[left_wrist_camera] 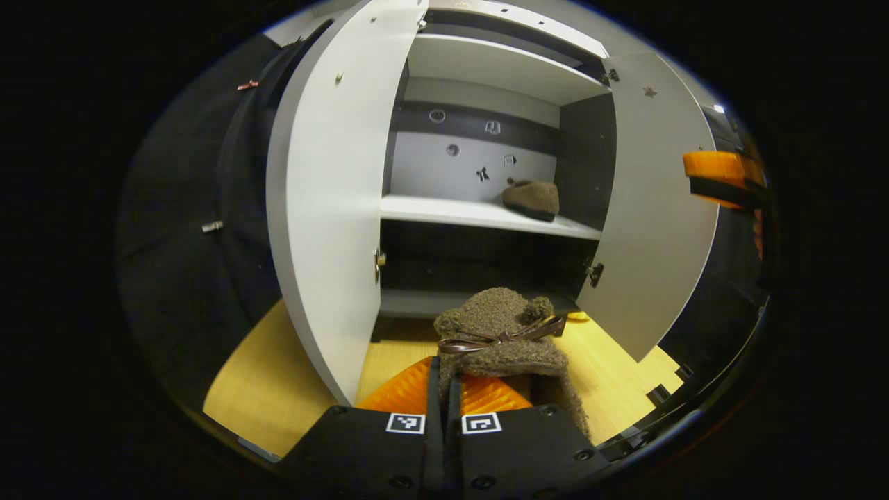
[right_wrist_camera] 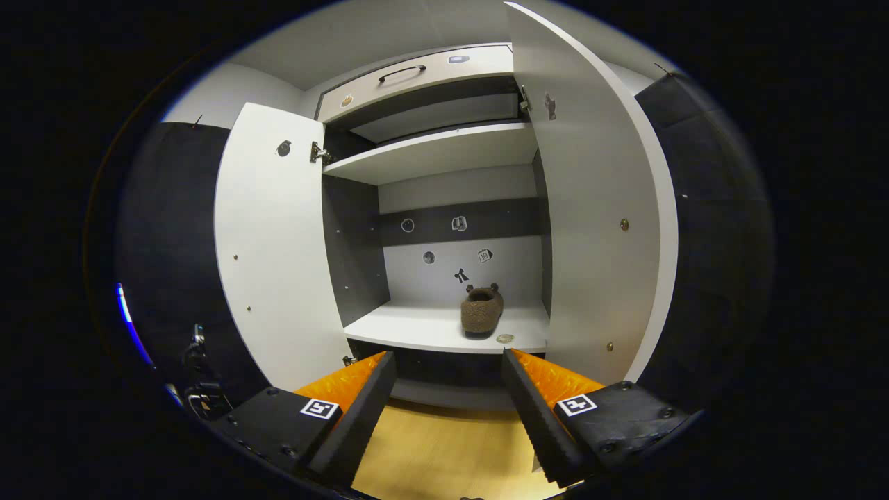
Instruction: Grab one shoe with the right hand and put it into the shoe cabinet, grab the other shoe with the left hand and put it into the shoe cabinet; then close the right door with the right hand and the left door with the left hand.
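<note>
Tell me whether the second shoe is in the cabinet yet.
Not yet. The left gripper holds the second shoe outside the cabinet, over the wooden floor; the first shoe sits on the middle shelf.

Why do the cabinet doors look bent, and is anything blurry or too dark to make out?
Left gripper view: the fisheye lens bows the left door and right door; the held slipper in the left tongs looks sharp. Right gripper view: the doors bow too, the shelved slipper is small yet clear between the open right tongs, and the space under the shelf lies in shadow.
</note>
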### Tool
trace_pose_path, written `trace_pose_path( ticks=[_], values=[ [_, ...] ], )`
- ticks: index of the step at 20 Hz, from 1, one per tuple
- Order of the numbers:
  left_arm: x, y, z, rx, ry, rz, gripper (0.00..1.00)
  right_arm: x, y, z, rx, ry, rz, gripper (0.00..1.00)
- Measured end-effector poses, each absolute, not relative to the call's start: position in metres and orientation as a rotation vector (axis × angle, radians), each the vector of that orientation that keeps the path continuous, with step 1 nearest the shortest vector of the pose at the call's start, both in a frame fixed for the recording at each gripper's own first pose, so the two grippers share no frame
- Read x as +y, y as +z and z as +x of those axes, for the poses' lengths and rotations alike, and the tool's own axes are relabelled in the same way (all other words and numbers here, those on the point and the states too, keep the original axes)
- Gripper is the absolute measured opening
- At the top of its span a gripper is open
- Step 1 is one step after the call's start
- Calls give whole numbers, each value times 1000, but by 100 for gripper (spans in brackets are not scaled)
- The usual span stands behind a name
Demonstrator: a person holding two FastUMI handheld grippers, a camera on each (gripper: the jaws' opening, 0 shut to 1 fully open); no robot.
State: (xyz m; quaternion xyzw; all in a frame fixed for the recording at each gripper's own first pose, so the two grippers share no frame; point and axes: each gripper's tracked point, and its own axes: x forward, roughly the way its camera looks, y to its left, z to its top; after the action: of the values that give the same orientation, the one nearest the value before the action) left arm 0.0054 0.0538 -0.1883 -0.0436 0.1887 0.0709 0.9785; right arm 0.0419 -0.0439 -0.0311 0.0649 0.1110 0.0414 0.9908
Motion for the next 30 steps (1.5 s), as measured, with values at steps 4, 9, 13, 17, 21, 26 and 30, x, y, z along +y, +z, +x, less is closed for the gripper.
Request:
trace_pose_path(
  ticks=[4,9,13,17,21,26,30],
  values=[
    [55,-106,53,260,141,-81,5,-47,-27,36,201,108,150,100],
    [74,-44,156,159,163,-12,5,-61,-22,25,186,87,154,98],
    [86,-30,250,138,152,-35,6,-72,-19,15,191,55,106,98],
    [98,-41,340,158,146,7,5,-80,-18,11,205,27,57,98],
    [117,-72,408,214,190,-15,5,-88,-25,13,236,-7,33,98],
    [127,-131,438,348,245,-13,5,-90,-28,17,252,-6,32,98],
    [126,-109,450,254,233,-4,15,-90,-30,17,258,-3,24,98]
  ],
)
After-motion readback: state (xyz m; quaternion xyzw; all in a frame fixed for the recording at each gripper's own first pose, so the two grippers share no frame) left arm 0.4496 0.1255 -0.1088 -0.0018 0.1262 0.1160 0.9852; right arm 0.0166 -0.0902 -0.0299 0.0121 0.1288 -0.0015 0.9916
